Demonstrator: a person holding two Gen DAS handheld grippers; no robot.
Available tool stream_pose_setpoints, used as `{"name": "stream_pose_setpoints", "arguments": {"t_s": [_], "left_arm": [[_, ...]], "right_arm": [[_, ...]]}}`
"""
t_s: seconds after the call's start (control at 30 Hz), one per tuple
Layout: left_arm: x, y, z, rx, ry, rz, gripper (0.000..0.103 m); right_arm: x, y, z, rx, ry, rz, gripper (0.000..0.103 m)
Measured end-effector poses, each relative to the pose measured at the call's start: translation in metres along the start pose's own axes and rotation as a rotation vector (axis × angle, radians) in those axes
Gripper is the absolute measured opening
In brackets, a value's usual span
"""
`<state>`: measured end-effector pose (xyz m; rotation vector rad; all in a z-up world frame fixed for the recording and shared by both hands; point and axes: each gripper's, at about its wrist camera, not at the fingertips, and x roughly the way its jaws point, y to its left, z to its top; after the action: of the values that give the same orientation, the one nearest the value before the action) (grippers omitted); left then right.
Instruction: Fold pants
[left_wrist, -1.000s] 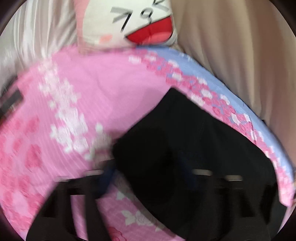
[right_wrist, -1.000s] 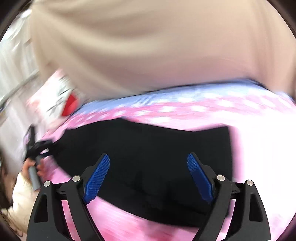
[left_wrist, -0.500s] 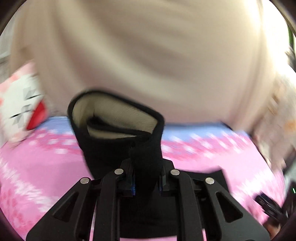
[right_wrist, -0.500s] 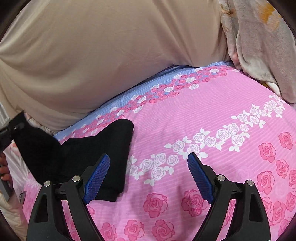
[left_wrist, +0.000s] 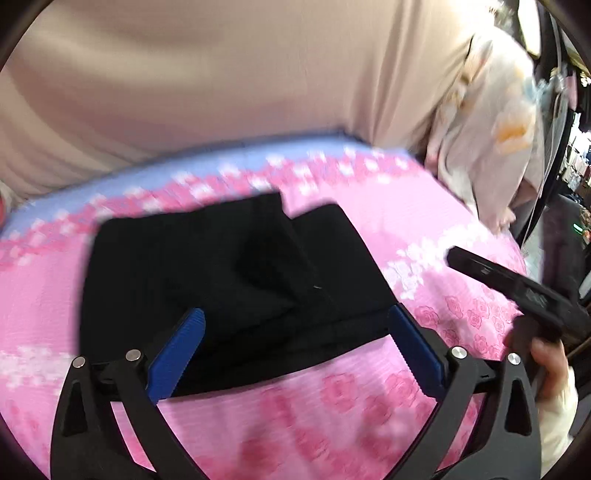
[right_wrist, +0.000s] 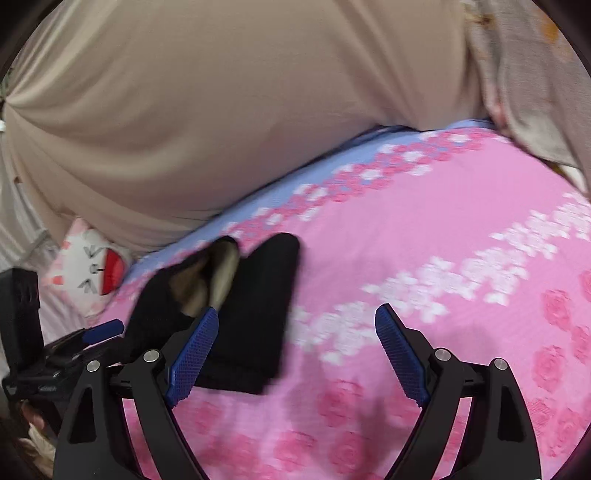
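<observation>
Black pants (left_wrist: 236, 280) lie folded over on the pink rose-print bedspread (left_wrist: 332, 424), with a top layer slanting across a lower one. My left gripper (left_wrist: 295, 314) hovers just above their near edge. Its jaws are opening wide and the blue pads touch no cloth. From the right wrist view the pants (right_wrist: 255, 325) show as a bunched stack at the left, with pale lining visible in an opening at the top. My right gripper (right_wrist: 297, 310) stands open over the bedspread (right_wrist: 424, 229), its left finger in front of the pants' edge and nothing held.
A beige drape (left_wrist: 221, 81) hangs along the far side of the bed. A cartoon-face cushion (right_wrist: 88, 273) lies at the far left. A pale patterned blanket (left_wrist: 491, 122) is heaped at the far right. A hand (left_wrist: 550, 365) holds the other gripper's handle.
The left gripper was shut on a lifted fold of the pants and swung it across. Now that fold lies on the rest of the pants and the jaws are apart. The right gripper shifted a little.
</observation>
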<state>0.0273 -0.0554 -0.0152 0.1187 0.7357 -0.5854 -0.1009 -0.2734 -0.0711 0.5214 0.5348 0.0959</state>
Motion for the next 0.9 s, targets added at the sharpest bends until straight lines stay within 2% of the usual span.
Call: {"name": "stream_pose_setpoints", "arguments": {"t_s": [0.07,0.17,0.27,0.33,0.4,0.43,0.47,0.5,0.57,0.7,0.77,0.83,0.9], "left_arm": [[-0.026,0.02,-0.002,-0.022,-0.054,0.087,0.098],[-0.041,0.065,-0.007,-0.106,-0.066,0.245,0.097],[-0.047,0.104,-0.018,-0.192,-0.047,0.379,0.097],[-0.052,0.126,-0.031,-0.233,-0.048,0.42,0.097],[-0.057,0.143,-0.042,-0.258,-0.049,0.453,0.097],[-0.058,0.15,-0.047,-0.264,-0.044,0.465,0.097],[-0.054,0.156,-0.047,-0.27,-0.036,0.47,0.097],[-0.05,0.157,-0.047,-0.274,-0.031,0.469,0.097],[-0.047,0.166,-0.051,-0.295,-0.017,0.457,0.097],[-0.05,0.174,-0.05,-0.306,-0.02,0.432,0.097],[-0.052,0.168,-0.051,-0.296,-0.034,0.43,0.097],[-0.047,0.163,-0.05,-0.289,-0.034,0.422,0.097],[-0.038,0.161,-0.049,-0.297,-0.018,0.399,0.097]], "right_arm": [[0.021,0.017,0.006,-0.013,0.046,0.085,0.085],[0.075,0.045,0.012,-0.043,0.175,0.183,0.085],[0.111,0.06,0.011,-0.02,0.246,0.19,0.085],[0.128,0.072,0.009,-0.029,0.26,0.21,0.085],[0.142,0.08,0.005,-0.051,0.282,0.19,0.085],[0.151,0.083,0.002,-0.066,0.294,0.172,0.085],[0.155,0.086,0.0,-0.082,0.298,0.173,0.067],[0.164,0.088,-0.003,-0.092,0.329,0.163,0.028],[0.163,0.085,-0.004,-0.049,0.345,0.223,0.028],[0.102,0.1,0.026,-0.137,0.178,0.213,0.027],[0.08,0.094,0.033,-0.176,0.127,0.143,0.028],[0.085,0.076,0.027,-0.187,0.151,0.033,0.029],[0.114,0.046,0.006,-0.139,0.259,-0.04,0.034]]}}
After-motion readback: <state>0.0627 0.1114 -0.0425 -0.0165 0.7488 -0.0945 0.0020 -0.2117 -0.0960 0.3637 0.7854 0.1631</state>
